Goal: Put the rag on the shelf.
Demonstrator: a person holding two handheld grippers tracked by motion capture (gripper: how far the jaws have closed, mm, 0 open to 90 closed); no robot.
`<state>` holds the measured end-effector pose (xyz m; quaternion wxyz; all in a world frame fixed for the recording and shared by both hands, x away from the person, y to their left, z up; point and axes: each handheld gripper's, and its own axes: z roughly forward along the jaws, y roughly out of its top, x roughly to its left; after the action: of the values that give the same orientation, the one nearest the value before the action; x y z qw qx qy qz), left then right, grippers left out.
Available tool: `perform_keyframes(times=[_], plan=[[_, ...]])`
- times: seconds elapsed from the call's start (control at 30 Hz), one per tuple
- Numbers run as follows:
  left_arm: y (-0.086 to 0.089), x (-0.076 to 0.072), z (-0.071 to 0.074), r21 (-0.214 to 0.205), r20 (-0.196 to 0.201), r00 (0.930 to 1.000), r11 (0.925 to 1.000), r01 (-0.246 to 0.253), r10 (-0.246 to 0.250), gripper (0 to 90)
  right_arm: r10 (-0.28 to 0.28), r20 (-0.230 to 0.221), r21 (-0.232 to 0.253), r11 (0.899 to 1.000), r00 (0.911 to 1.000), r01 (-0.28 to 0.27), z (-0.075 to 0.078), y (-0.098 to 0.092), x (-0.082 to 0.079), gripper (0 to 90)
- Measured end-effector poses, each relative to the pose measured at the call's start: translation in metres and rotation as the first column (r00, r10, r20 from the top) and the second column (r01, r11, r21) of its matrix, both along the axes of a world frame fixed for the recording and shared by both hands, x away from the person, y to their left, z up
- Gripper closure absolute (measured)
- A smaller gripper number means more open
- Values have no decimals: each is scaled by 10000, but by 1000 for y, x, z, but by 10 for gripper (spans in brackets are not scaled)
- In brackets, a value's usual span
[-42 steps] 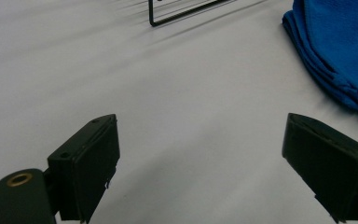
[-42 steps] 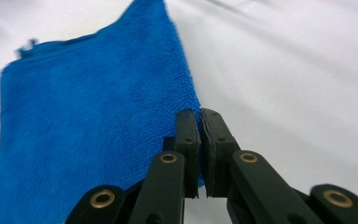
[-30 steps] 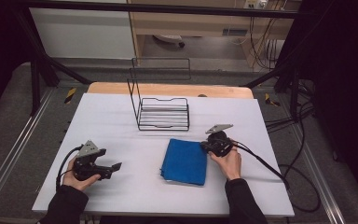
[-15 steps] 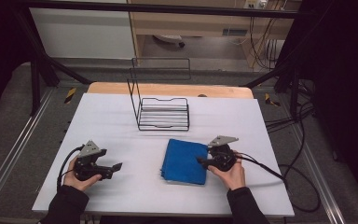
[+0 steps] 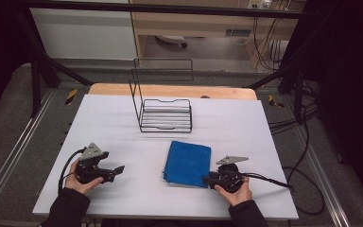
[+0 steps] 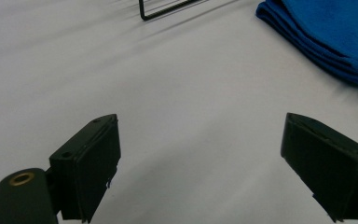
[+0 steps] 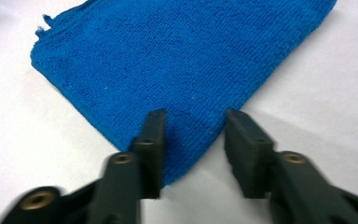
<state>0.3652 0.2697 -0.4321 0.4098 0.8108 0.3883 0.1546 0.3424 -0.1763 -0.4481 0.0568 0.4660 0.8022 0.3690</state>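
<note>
blue cloth [image 7: 182,65] corner lies under the right hand-held gripper [image 7: 193,140], jaws closing, still apart, top edge cut off.

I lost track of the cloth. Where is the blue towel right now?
In the high view the folded blue towel lies flat on the white table, right of centre, just in front of the wire rack, its near right corner at the right gripper.

The white bench [image 5: 123,123] is evenly lit from overhead while the room around it stays dark. Shadows are soft. The right tool [image 7: 193,140] looks slightly blurred up close.
</note>
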Motion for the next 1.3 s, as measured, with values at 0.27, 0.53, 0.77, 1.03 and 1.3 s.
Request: perform_keyframes(times=[0.27, 0.53, 0.77, 1.03, 1.3], plan=[[-1, -1, -1, 9, -48, 10000, 10000, 60, -59, 124, -186, -619, 383, 9990, 9979, 210, 2, 0, 5, 870], [-2, -1, -1, 5, -115, 9999, 10000, 99, -99, 123, -202, -305, -39, 9998, 9993, 201, 11, -14, 9, 868], [-4, -2, -1, -3, -157, 9998, 9999, 137, -137, 118, -22, -35, -588, 9983, 10000, 20, 10, -16, 10, 837], [-10, -2, 3, -32, -157, 9997, 9998, 188, -188, 91, 286, 1287, 130, 9994, 9913, -305, 19, -24, 13, 536], [-26, 3, 13, -77, -165, 9996, 9997, 237, -238, 80, 131, 2054, 757, 9967, 9786, -292, 20, -36, 26, 211]])
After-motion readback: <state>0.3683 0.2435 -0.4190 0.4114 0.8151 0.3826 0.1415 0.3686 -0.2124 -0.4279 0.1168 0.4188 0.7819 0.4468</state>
